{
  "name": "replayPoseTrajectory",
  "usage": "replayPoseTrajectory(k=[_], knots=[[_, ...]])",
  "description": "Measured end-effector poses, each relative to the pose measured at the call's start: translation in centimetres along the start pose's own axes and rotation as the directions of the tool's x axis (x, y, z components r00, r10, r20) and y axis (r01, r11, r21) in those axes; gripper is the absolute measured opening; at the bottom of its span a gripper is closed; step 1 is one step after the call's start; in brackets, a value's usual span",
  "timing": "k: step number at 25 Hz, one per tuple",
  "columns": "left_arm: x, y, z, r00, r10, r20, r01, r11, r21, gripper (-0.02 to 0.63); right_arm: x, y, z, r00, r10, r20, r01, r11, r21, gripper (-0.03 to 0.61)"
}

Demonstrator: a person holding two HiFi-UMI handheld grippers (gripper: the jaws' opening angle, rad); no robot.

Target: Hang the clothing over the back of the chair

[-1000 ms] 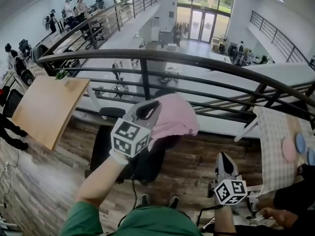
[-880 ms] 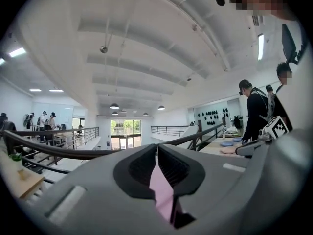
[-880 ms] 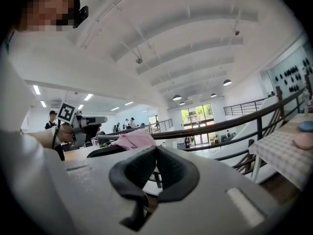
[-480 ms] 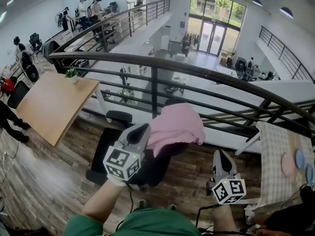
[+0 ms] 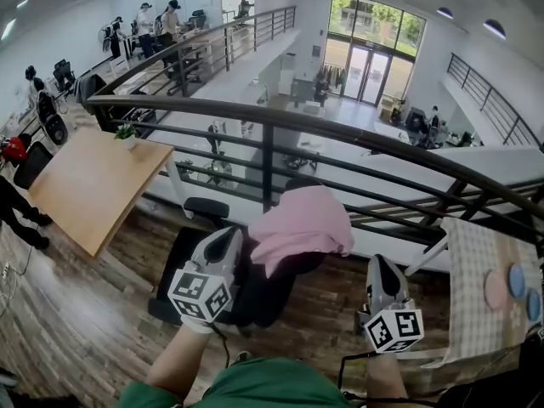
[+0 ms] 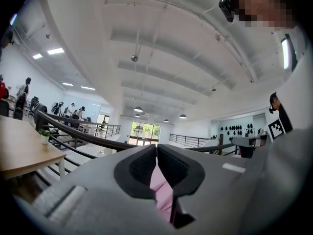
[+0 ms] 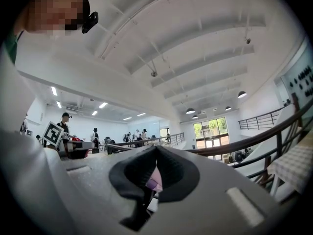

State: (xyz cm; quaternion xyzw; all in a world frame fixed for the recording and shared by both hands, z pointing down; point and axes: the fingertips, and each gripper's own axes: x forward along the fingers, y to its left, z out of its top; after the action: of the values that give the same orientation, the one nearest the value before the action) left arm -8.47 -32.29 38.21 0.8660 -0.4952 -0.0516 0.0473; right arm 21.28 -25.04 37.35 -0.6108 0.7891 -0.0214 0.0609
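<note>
A pink garment (image 5: 302,223) lies draped over the back of a black office chair (image 5: 259,291), in front of the railing. My left gripper (image 5: 231,231) is shut and hovers just left of the garment, apart from it. In the left gripper view its jaw tips (image 6: 156,148) meet, and the pink garment (image 6: 164,195) shows behind the gap below them. My right gripper (image 5: 380,262) is lower right of the chair, shut and holding nothing. Its tips (image 7: 155,149) meet in the right gripper view.
A black metal railing (image 5: 340,127) runs across just behind the chair, with a drop to a lower floor beyond. A wooden table (image 5: 89,185) stands at the left. A checked tablecloth (image 5: 476,262) with coloured discs is at the right. People (image 5: 157,19) stand far off.
My left gripper has drawn back down and left from the pink garment, which stays draped on the chair back. My right gripper has risen slightly.
</note>
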Motion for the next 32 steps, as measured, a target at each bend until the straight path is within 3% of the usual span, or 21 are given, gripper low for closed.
replayPoseTrajectory(k=[32], knots=[[0.5, 0.8, -1.5, 1.000, -0.011, -0.018, 0.011, 1.000, -0.005, 0.018, 0.2, 0.0, -1.1, 1.000, -0.021, -0.017, 0.020, 0.999, -0.029, 0.004]])
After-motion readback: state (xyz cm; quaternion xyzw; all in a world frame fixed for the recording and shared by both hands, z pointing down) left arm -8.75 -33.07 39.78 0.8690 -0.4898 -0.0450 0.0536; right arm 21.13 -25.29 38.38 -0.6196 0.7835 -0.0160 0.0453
